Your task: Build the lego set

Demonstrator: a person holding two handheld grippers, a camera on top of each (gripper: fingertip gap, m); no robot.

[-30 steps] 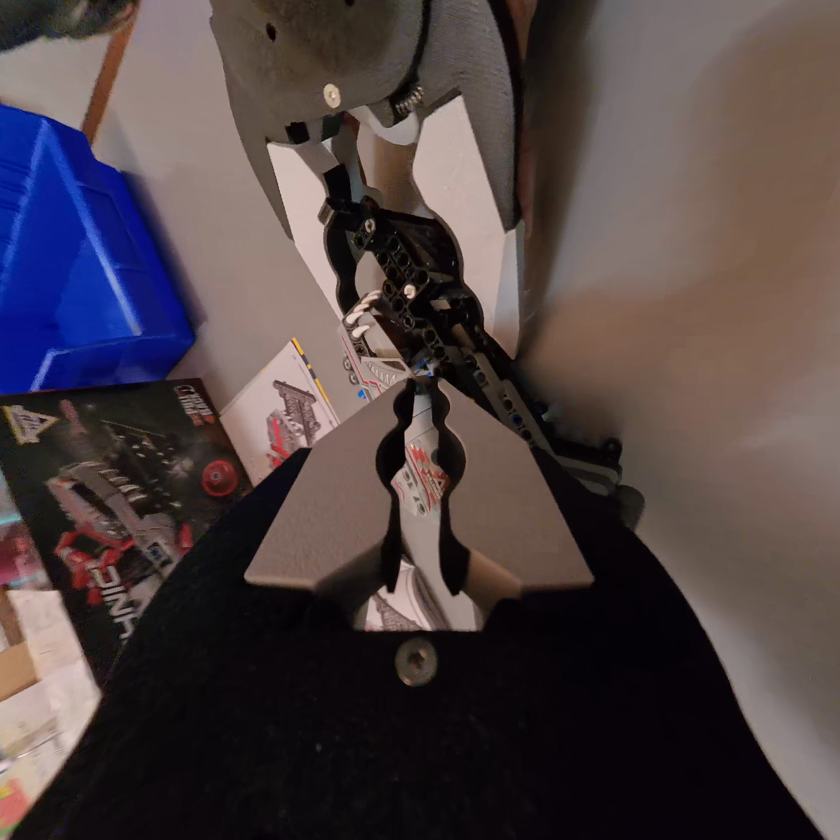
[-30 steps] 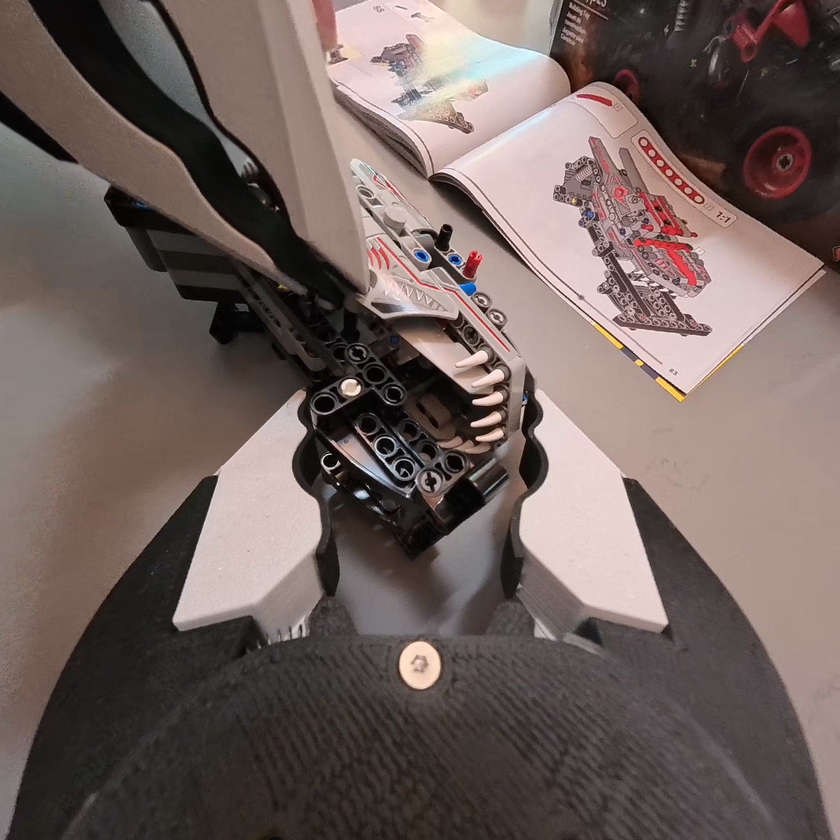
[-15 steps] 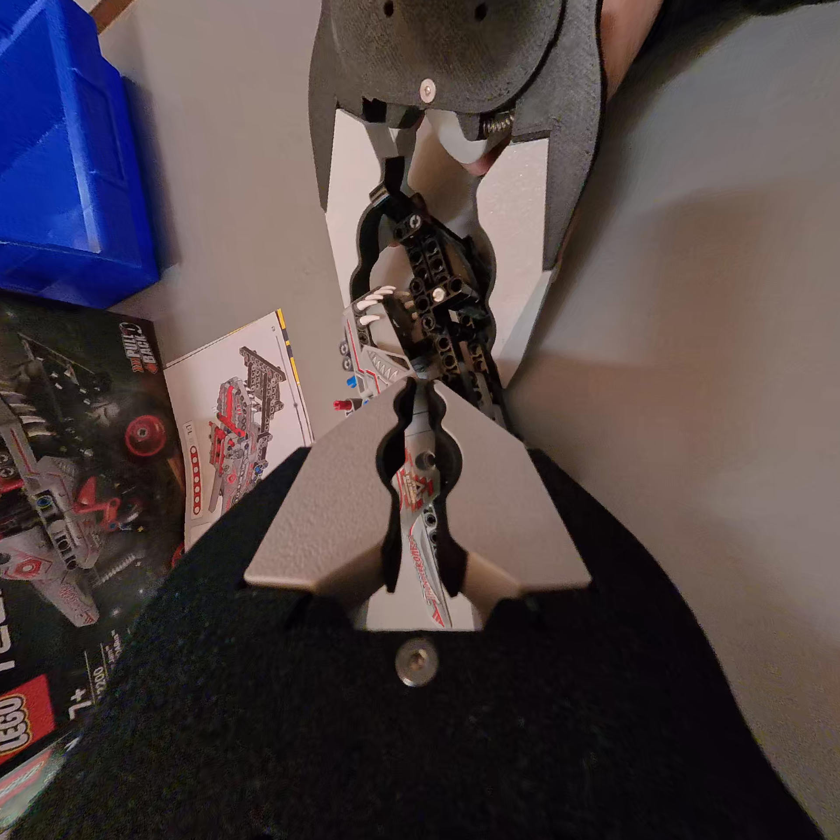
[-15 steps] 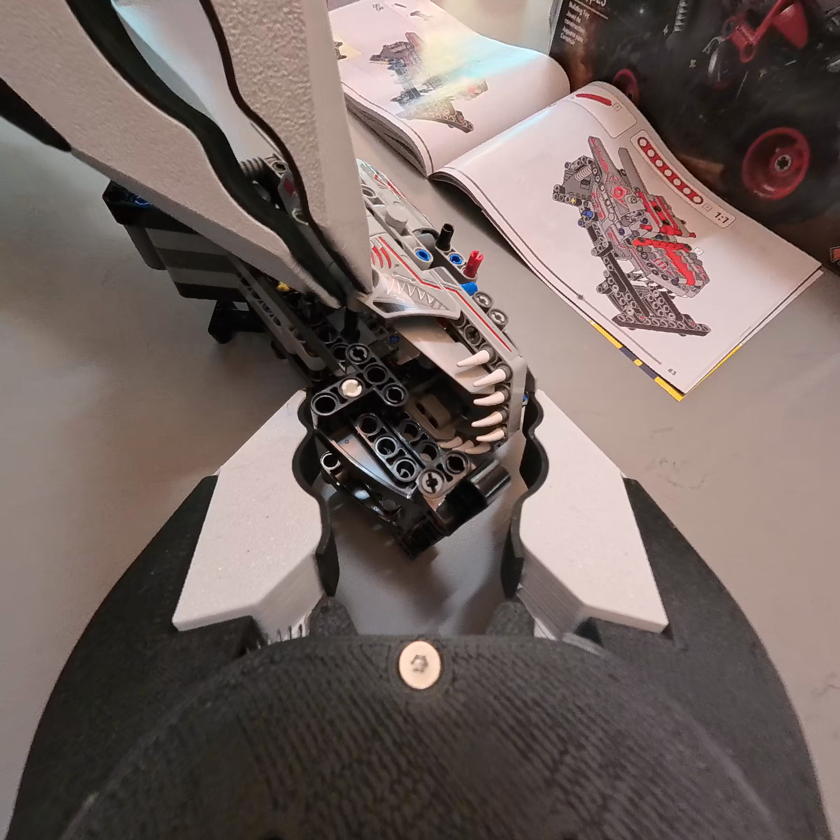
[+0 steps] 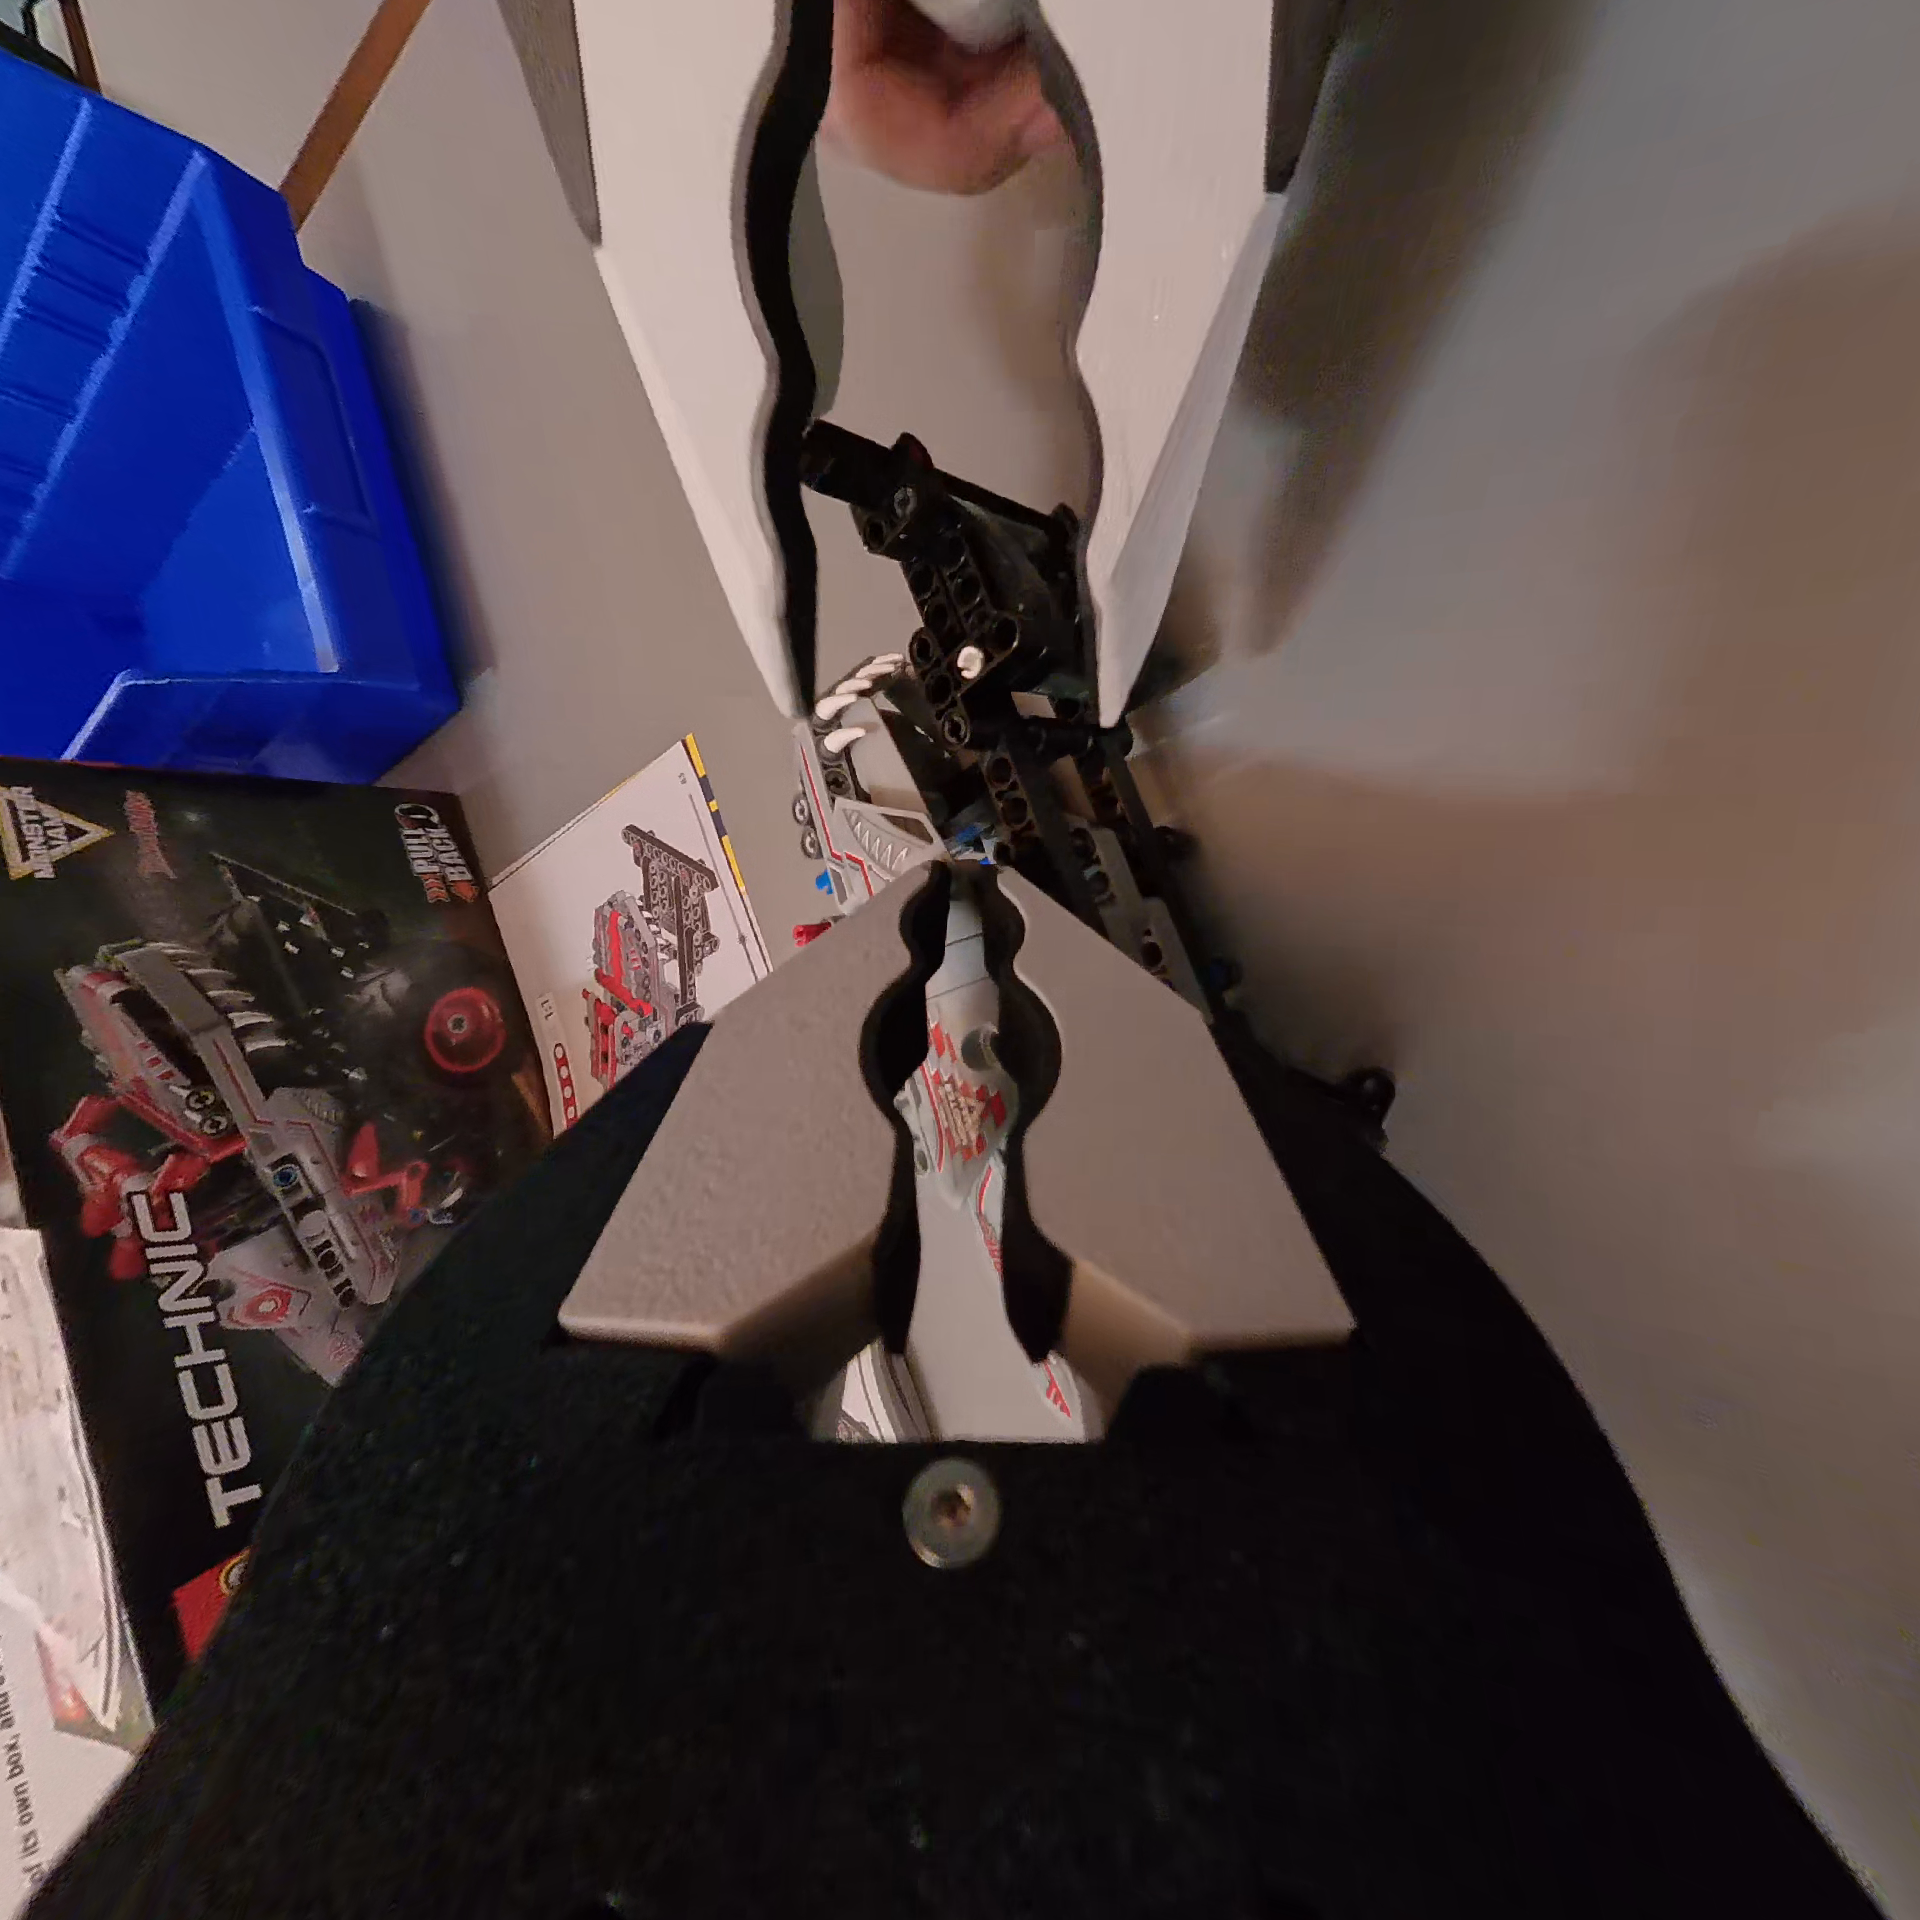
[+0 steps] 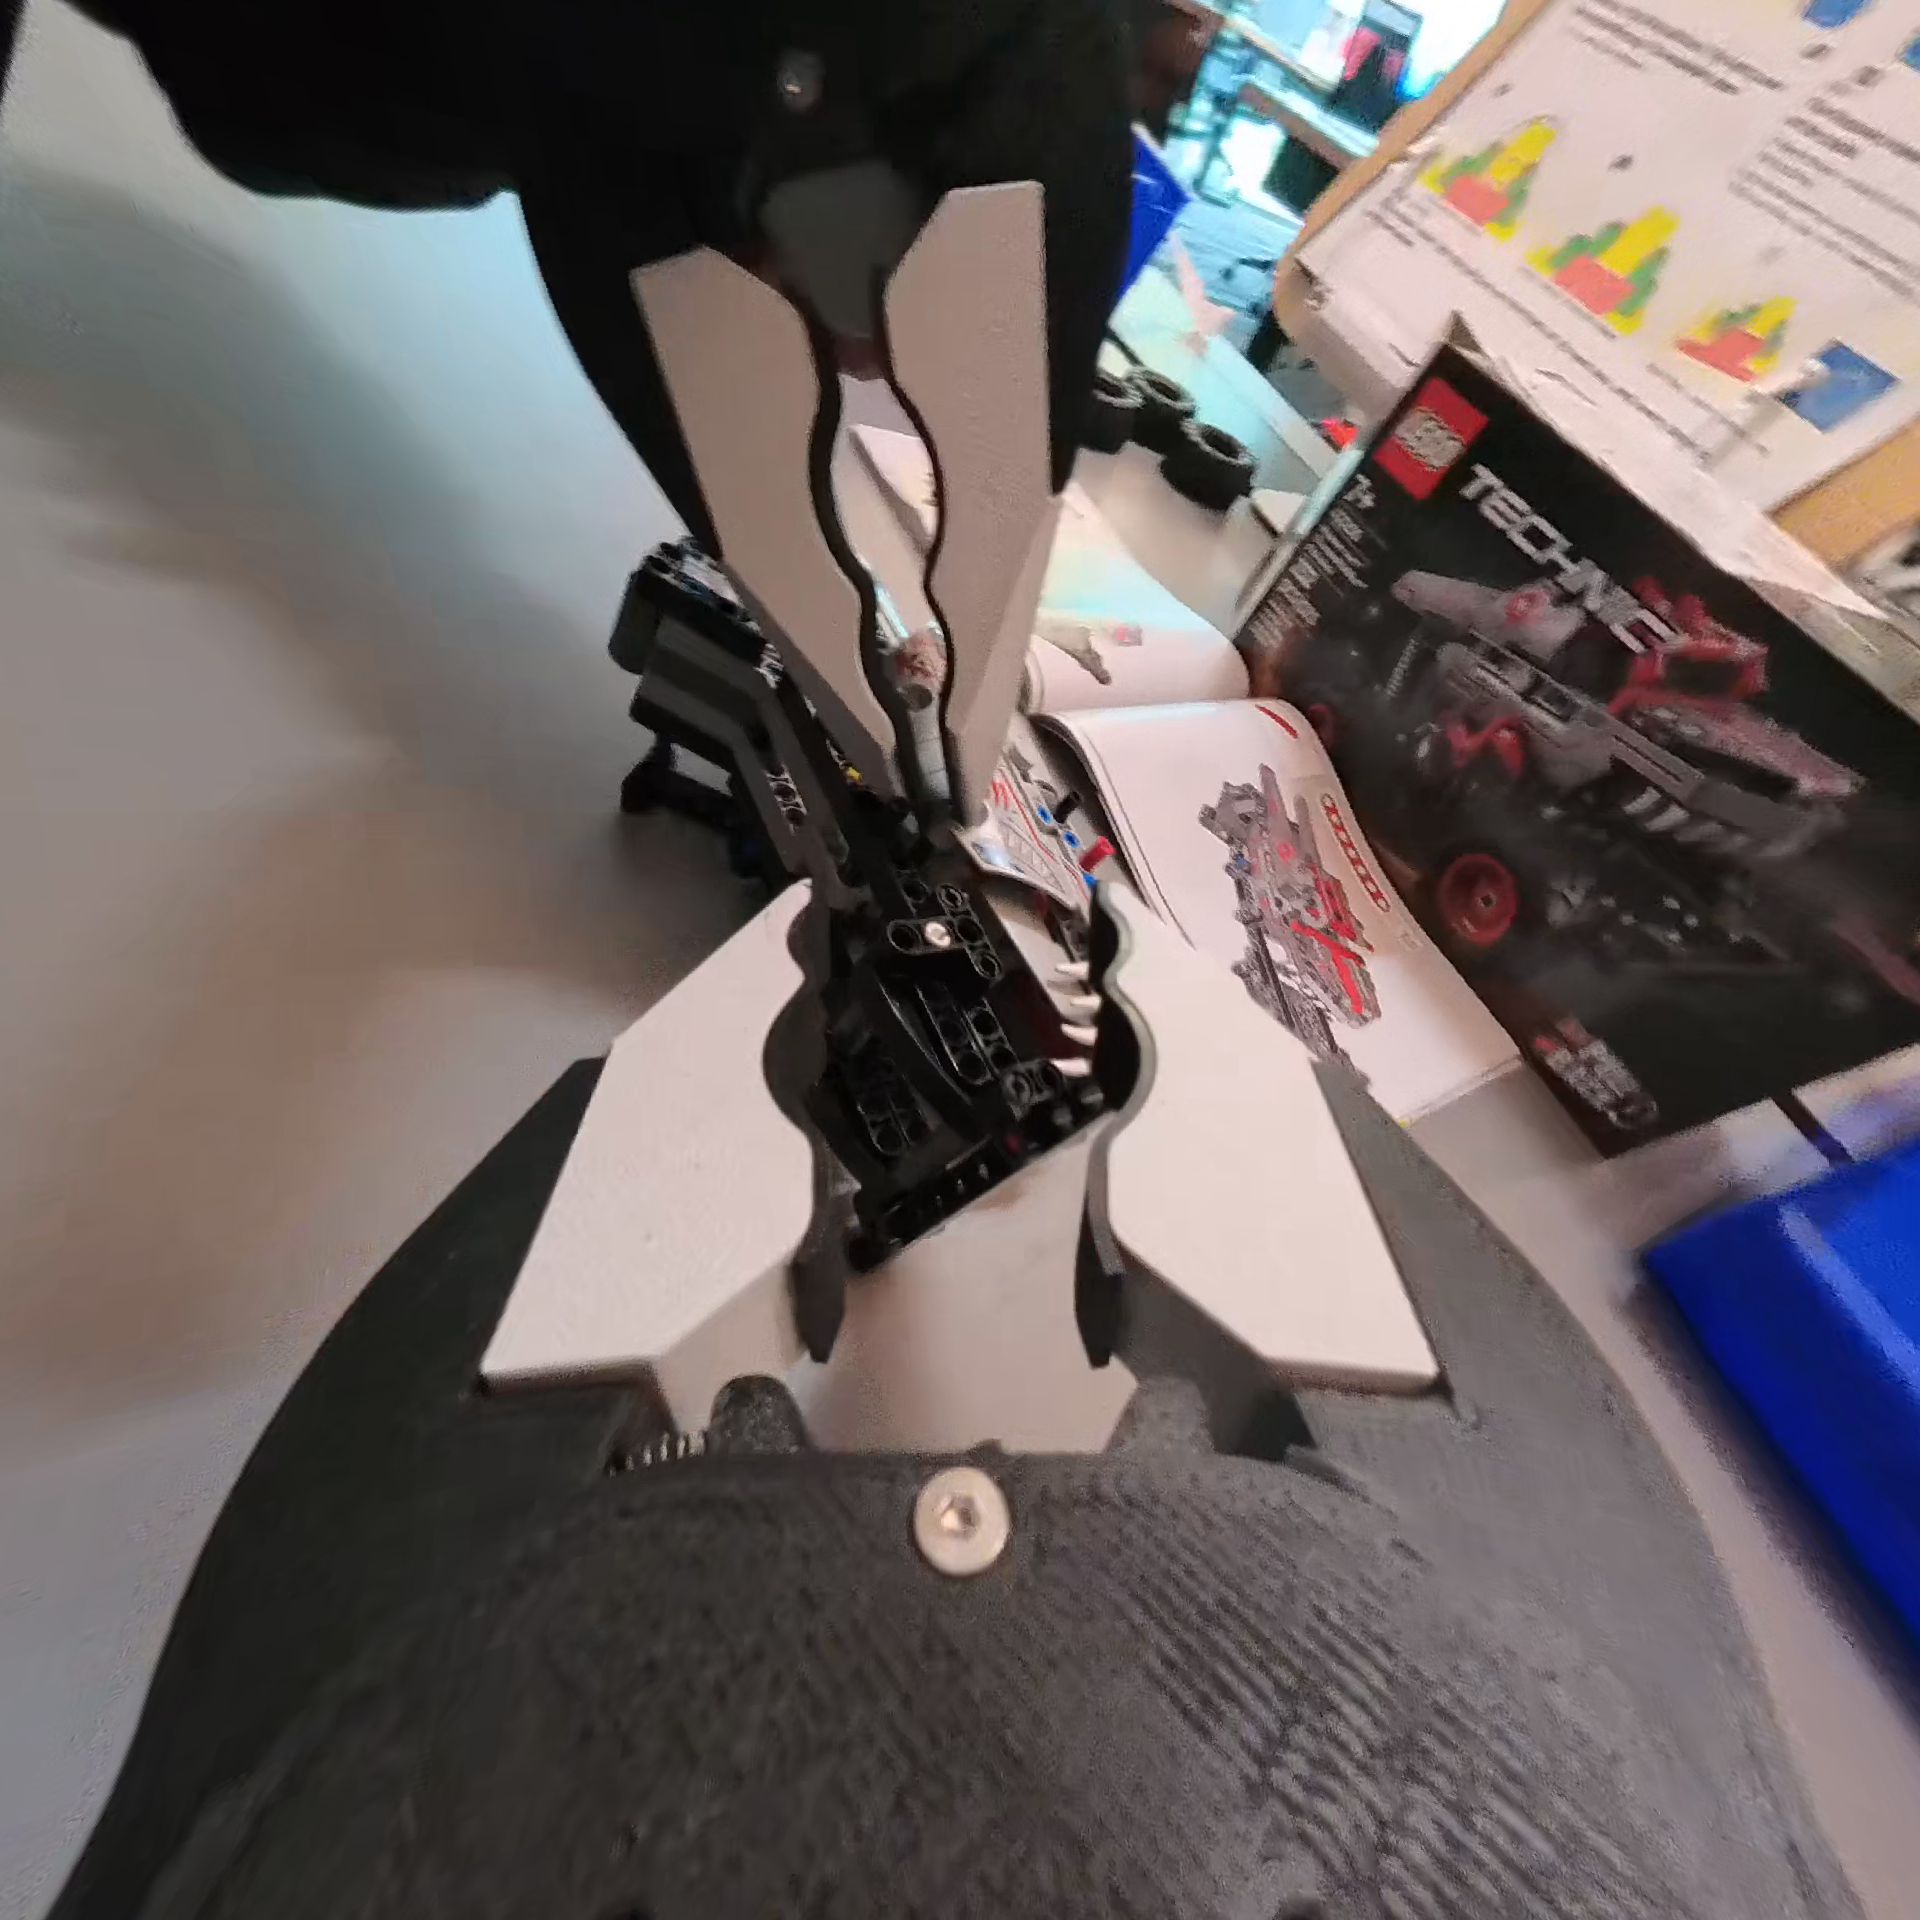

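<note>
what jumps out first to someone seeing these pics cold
The half-built lego model, black beams with a grey shark-toothed panel, sits dead centre, gripped at opposite ends by both grippers: the right gripper shut on its black nose, the left gripper shut on the grey printed panel. Beside it lie the open instruction booklet and the dark set box, with a bright blue bin at the table's edge.

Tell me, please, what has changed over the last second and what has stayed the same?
The right gripper has tipped up with the black front of the lego model, so its view now takes in the box upright. Both grips stayed: the left gripper still pinches the grey printed panel, and the instruction booklet lies open.
</note>
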